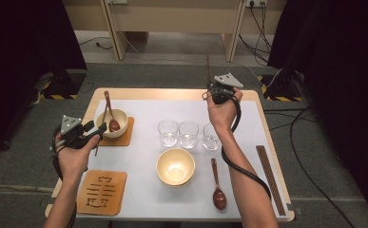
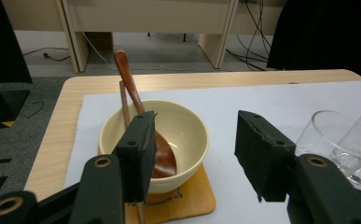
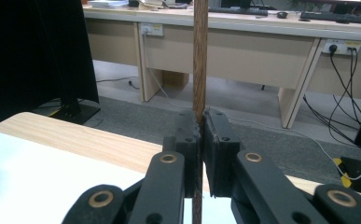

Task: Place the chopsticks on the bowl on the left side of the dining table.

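My right gripper (image 1: 211, 90) hangs above the far edge of the table, shut on a dark wooden chopstick (image 1: 208, 66) that stands upright. In the right gripper view the chopstick (image 3: 199, 70) is pinched between the pads of my right gripper (image 3: 200, 135). At the left, my left gripper (image 1: 98, 130) is open and points at a cream bowl (image 1: 117, 116) on a wooden coaster (image 1: 126, 135). In that bowl (image 2: 187, 135) lies a brown spoon (image 2: 162, 156). A second chopstick (image 2: 123, 105) leans by the rim and passes behind one jaw of the left gripper (image 2: 199, 154), with nothing between its pads.
Three clear glasses (image 1: 188, 134) stand in a row mid-table. In front of them are stacked cream bowls (image 1: 175, 166) and a brown spoon (image 1: 217, 187). More chopsticks (image 1: 269, 178) lie along the right edge. A patterned coaster stack (image 1: 101, 192) sits front left.
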A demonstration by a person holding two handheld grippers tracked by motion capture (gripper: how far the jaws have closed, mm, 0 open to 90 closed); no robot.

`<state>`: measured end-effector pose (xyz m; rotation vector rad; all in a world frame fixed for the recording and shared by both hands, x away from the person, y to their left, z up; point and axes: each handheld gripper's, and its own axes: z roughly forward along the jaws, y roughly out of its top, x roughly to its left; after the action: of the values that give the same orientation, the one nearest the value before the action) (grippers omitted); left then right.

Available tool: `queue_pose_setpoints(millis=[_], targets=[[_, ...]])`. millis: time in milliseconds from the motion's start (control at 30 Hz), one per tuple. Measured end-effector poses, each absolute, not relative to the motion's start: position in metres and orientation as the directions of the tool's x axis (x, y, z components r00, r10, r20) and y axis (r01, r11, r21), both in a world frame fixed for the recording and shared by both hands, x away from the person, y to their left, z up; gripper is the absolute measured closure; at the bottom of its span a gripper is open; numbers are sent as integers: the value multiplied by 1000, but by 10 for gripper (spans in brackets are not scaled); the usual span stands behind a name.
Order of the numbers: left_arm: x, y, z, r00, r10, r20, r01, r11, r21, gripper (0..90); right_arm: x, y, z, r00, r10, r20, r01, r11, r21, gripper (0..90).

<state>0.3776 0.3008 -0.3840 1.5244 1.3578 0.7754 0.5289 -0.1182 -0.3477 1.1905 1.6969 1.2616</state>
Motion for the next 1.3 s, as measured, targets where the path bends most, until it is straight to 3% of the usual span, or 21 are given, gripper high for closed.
queue_pose_setpoints(millis=[667, 1300], targets=[[409, 241, -362, 355, 928, -115, 358, -21, 934, 476, 531, -107, -347, -359, 933, 10, 253, 87, 963, 852], [461, 187, -340, 445, 891, -89, 317, -64, 946, 495, 527, -90, -350, -395, 919, 8, 243, 97, 965, 852]])
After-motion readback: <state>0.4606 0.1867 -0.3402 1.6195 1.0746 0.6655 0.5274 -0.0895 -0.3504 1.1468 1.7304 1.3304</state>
